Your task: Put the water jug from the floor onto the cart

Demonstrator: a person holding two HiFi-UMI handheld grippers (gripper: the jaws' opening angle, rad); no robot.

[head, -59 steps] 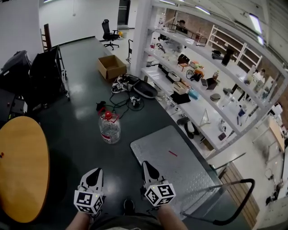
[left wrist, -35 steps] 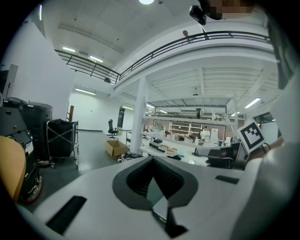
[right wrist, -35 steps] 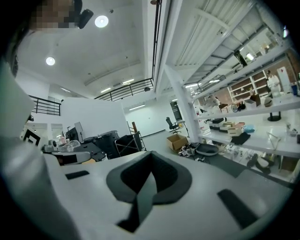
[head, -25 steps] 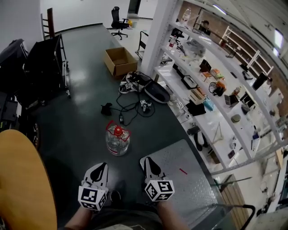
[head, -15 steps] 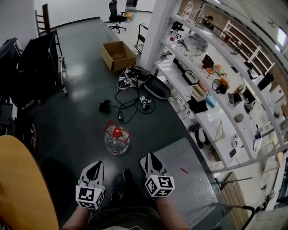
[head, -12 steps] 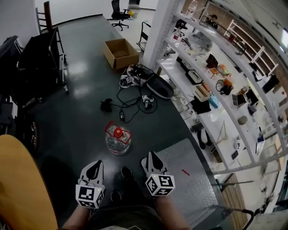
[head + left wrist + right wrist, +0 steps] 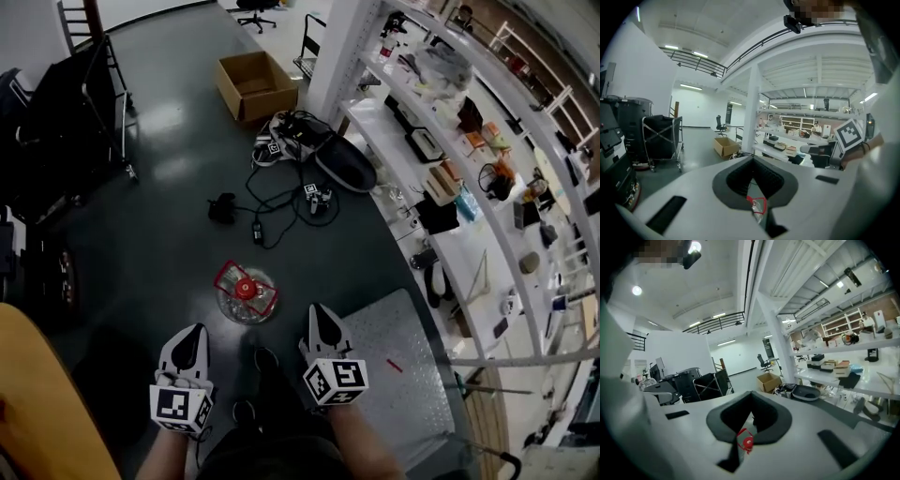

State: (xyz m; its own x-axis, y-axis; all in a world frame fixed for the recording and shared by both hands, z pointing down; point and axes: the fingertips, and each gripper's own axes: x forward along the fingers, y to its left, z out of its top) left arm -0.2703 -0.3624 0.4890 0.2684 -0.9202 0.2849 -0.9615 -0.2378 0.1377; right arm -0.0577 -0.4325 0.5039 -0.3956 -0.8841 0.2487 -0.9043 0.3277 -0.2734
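Observation:
The water jug [image 7: 246,293] stands upright on the dark floor; it is clear with a red cap and a red handle. Both grippers hover short of it, on the person's side. My left gripper [image 7: 194,331] is to the jug's lower left, its jaws together and empty. My right gripper [image 7: 319,311] is to the jug's lower right, also shut and empty. The jug [image 7: 757,206] shows through the slit below the left gripper [image 7: 752,158] in its own view. The red cap [image 7: 745,441] peeks under the right gripper [image 7: 751,394]. The cart's grey metal deck [image 7: 398,375] lies to the right.
White shelving [image 7: 450,159] full of items runs along the right. On the floor beyond the jug lie cables [image 7: 281,199], a black bag [image 7: 345,169] and a cardboard box [image 7: 251,86]. Black trolleys [image 7: 66,103] stand at left, a round wooden table [image 7: 37,403] at lower left.
The person has walked forward, and both grippers have come closer to the jug and a little lower. The jug now lies just ahead of the fingertips. The jaws stay shut.

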